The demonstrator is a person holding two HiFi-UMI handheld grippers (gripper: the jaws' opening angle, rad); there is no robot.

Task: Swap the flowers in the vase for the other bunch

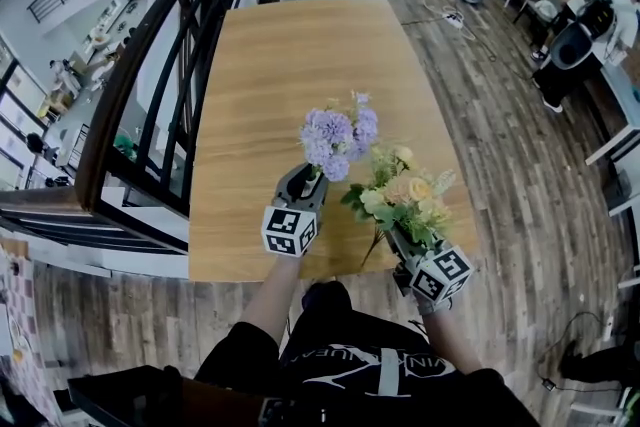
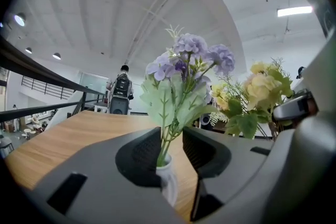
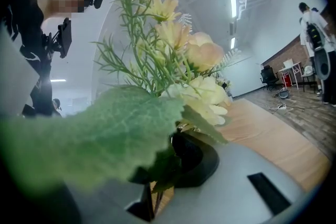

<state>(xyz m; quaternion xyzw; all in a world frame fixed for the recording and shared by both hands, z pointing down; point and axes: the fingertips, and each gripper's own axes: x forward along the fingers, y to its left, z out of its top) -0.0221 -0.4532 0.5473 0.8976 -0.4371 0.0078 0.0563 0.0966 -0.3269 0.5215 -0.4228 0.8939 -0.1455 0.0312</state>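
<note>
Two bunches, one vase, and nothing swapped yet.

Nearest the body, holds the yellow bunch [image 1: 405, 200] low on its stems in the right gripper [image 1: 398, 240]. Jaws pressed together on those stems, blooms lifted clear above the front edge of the wooden table [image 1: 290, 55]. Same grip from the right gripper view: thin stems pinched between the dark pads, one big leaf across much of the picture.

Just to the left, points the left gripper [image 1: 310, 177] level at the purple flowers [image 1: 335, 140]. Jaws spread to either side of the green stems, right above the neck of the white vase [image 2: 168, 183]. Touches the stems with one pad at most and shows a gap at the other, so no pinch yet.

Vase on the table near the front edge, purple flowers upright in it. Yellow blooms just beside the purple ones, brushing or apart, cannot tell which.

Farther off: bare tabletop, a dark railing [image 1: 150, 65] along its left side, and a dark shape [image 2: 121, 92] beyond the far end, too small to name.

As for progress: new bunch picked up and waiting, old bunch not yet out. Left to do, by judgement:
- close on the purple stems and lift them out
- set them aside
- slot the yellow stems into the neck
</note>
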